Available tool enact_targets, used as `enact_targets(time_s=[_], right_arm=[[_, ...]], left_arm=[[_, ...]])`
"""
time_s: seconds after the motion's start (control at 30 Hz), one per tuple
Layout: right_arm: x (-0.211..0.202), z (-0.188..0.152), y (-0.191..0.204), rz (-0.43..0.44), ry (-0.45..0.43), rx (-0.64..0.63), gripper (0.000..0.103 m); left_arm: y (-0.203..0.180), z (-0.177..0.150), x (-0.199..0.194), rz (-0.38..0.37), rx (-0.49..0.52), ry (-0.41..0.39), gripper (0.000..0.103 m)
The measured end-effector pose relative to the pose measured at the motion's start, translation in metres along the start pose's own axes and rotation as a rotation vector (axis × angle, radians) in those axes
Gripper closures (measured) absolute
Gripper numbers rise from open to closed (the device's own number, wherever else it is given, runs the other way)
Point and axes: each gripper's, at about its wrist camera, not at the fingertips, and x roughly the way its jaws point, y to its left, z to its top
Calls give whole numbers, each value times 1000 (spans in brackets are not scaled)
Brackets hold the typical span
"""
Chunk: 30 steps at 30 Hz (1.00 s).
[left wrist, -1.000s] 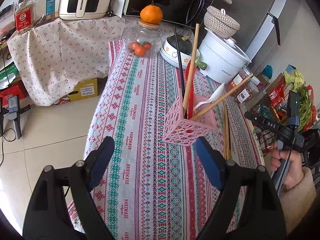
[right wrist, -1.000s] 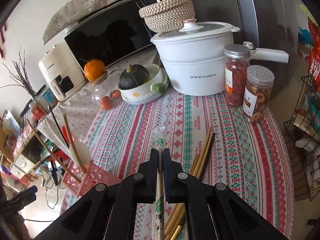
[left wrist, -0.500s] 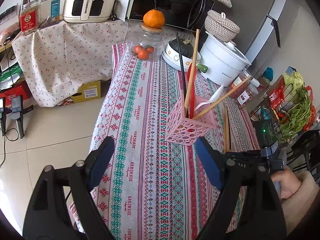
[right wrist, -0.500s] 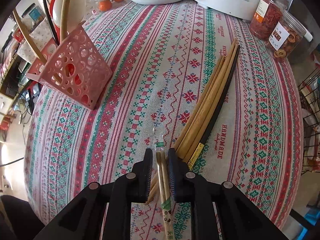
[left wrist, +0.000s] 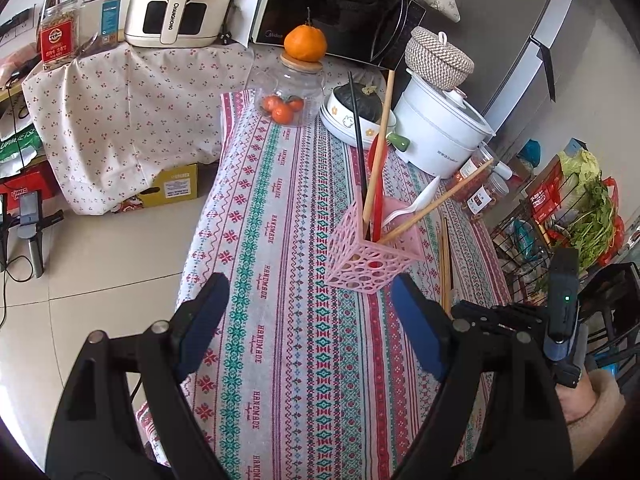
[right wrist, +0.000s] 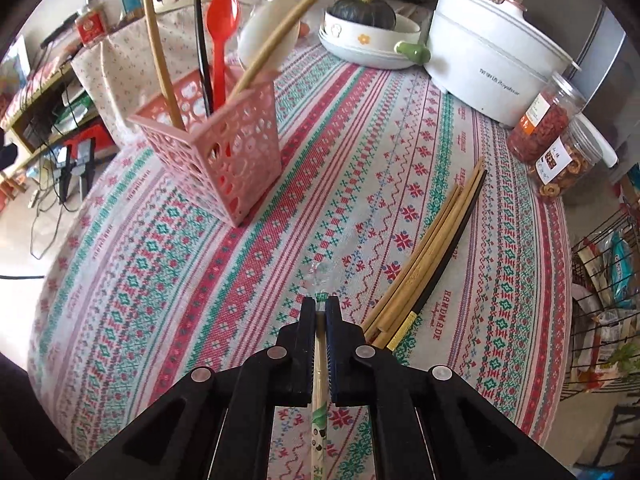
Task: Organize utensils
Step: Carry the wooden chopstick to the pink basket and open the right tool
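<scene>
- Right gripper (right wrist: 320,314) pinches wrapped chopsticks (right wrist: 319,364) over the cloth (right wrist: 168,292); the slick wrapper could let them slip.
- They could catch the basket (right wrist: 224,152) rim or the sticks leaning inside it.
- Left gripper (left wrist: 308,320), spread wide and empty, hangs near the basket, not steadying it; it could tip.

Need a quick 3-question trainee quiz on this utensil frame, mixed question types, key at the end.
1. True or false: the right gripper is shut on a wrapped pair of chopsticks.
2. Multiple choice: the loose chopsticks on the tablecloth lie (A) inside the pink basket, (B) flat beside the right gripper, (C) across the white pot.
3. Fill in: the spoon standing in the pink basket is coloured ____.

Key: 1 true; 2 B; 3 red.
</scene>
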Motion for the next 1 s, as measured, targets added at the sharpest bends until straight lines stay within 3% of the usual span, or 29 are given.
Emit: enact_targets(time_s=[0.33, 0.53, 0.63, 0.8, 1.0], right_arm=[[-137, 52, 3, 115, -507, 109, 98], [-161, 91, 15, 125, -777, 204, 98], [-158, 107, 28, 79, -879, 212, 98], [-134, 124, 49, -40, -960, 185, 98], [-95, 124, 53, -77, -931, 202, 98]], left_arm=[[10, 3, -3, 14, -41, -21, 20], [13, 4, -3, 15, -52, -22, 20], [13, 4, -3, 12, -47, -19, 20], [17, 5, -4, 4, -59, -22, 20], [23, 7, -4, 1, -85, -22, 20]])
